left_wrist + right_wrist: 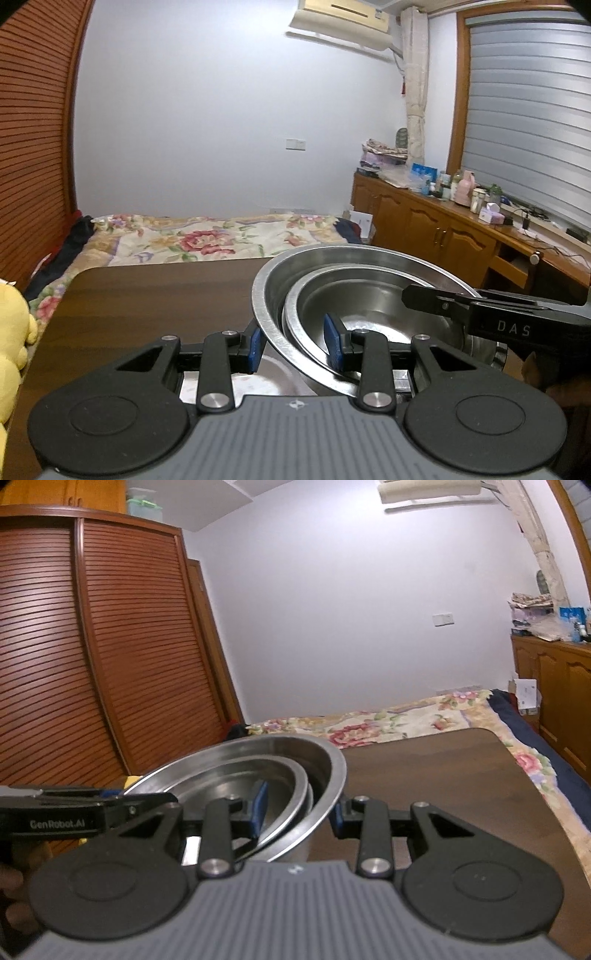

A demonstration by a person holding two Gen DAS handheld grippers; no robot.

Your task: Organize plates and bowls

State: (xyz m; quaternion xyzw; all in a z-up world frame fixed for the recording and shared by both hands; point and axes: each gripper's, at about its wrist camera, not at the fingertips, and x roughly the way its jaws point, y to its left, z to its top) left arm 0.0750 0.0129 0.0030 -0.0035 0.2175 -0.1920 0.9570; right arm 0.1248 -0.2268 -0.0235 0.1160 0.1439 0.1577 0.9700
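Bowls (354, 295) nested; bases hidden behind both tools.

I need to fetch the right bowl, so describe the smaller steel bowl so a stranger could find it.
Start at the dark wooden table in front of the floral bed. On it sits a large steel bowl, gripped at opposite sides of its rim by both grippers. The smaller steel bowl is nested inside it, tilted, its rim lying within the larger rim.
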